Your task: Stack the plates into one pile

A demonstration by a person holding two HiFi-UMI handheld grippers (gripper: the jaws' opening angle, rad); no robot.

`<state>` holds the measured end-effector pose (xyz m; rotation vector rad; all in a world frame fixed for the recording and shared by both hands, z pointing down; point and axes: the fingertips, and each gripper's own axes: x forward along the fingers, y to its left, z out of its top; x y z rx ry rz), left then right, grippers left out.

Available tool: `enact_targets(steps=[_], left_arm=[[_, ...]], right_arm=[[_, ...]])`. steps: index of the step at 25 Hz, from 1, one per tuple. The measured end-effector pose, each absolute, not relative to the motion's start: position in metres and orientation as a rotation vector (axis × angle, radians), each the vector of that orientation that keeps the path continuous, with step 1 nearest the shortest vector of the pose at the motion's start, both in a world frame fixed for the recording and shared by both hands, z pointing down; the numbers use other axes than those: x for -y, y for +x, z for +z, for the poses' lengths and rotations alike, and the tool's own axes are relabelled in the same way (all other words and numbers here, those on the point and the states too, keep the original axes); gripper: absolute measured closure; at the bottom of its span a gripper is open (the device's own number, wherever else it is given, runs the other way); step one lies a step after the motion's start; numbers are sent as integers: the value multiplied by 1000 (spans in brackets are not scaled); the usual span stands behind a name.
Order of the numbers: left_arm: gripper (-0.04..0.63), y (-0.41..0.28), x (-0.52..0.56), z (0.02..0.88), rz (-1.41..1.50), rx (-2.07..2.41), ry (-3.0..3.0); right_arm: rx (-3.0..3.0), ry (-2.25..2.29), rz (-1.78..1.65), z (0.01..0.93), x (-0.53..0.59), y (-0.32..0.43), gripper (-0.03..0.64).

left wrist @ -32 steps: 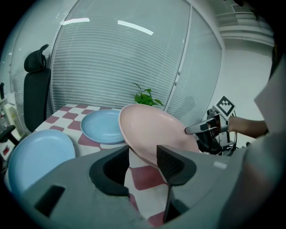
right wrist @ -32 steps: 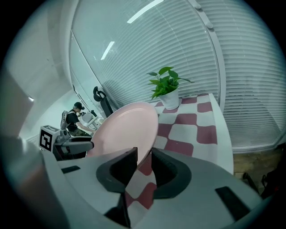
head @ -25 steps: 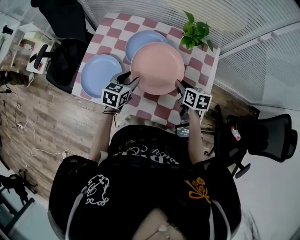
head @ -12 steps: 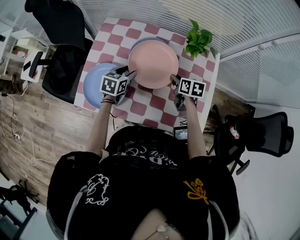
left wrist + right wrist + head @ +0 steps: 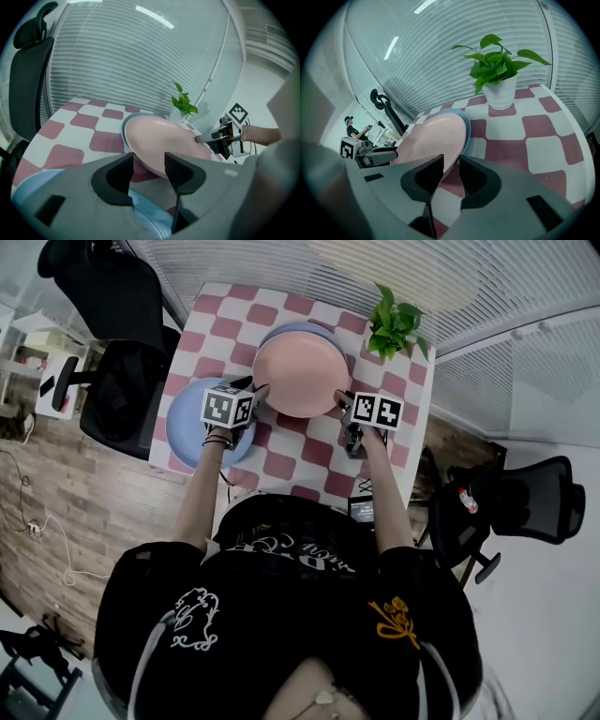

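A pink plate point(image 5: 300, 376) hangs between both grippers, just above a blue plate point(image 5: 292, 328) at the back of the checkered table point(image 5: 319, 451); only the blue rim shows beyond it. My left gripper point(image 5: 261, 390) is shut on the pink plate's left rim, my right gripper point(image 5: 341, 399) on its right rim. In the left gripper view the pink plate point(image 5: 159, 140) runs between the jaws of the left gripper point(image 5: 149, 161), with the blue rim point(image 5: 125, 127) behind. In the right gripper view the pink plate point(image 5: 436, 136) sits edge-on in the right gripper point(image 5: 451, 168). A second blue plate point(image 5: 187, 418) lies under the left hand.
A potted green plant point(image 5: 394, 320) stands at the table's back right corner, close to the pink plate's far side. Black office chairs point(image 5: 122, 381) stand left of the table and another point(image 5: 525, 512) to the right. The table's front edge is near my body.
Both grippers carried the pink plate away from me toward the back of the table and lower, so it now covers nearly all of the back blue plate.
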<state>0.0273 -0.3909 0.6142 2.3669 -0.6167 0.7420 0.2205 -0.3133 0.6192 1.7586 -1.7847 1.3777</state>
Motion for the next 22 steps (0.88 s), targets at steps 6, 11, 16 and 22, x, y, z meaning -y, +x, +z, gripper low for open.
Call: enact_targets(steps=[6,11,16,22], left_arm=[[377,25,402,599,635,644,2384],[377,14,394,592,621,627,2400],[377,9,384,576,571,614,2437],[377,11,360,555,514,581,2504]], right_arm=[[1801,1807,1319,616,317,224,520],[1799,1854,1314,614,316,224,455],[1856,1881,1282,601,307,217,454],[1988,1895,1184,574,293,194,454]])
